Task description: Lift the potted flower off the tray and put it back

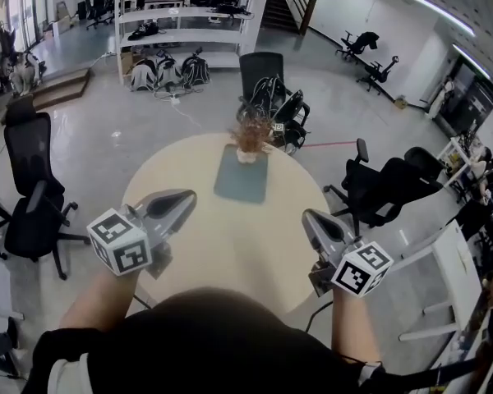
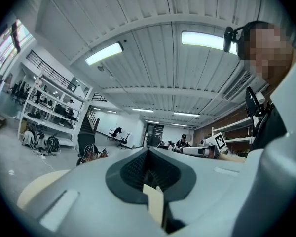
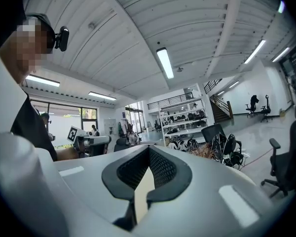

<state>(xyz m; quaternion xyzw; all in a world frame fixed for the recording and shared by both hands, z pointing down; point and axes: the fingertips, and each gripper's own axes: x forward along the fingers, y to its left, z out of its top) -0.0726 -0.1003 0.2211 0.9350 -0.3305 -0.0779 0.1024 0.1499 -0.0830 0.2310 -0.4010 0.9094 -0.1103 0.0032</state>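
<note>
1. Potted flower is standing at the far end of the tray on the round surface.
2. Left gripper and right gripper are hovering over the near edge, well apart from it, with fingers clenched on nothing.

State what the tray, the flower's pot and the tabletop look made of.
Tray: matte grey-green sheet, probably plastic or rubber; flat, no glare.
Pot: white and smooth, ceramic or plastic; too small to tell.
Tabletop: pale beige, even, faintly sheened, likely laminate.
</note>
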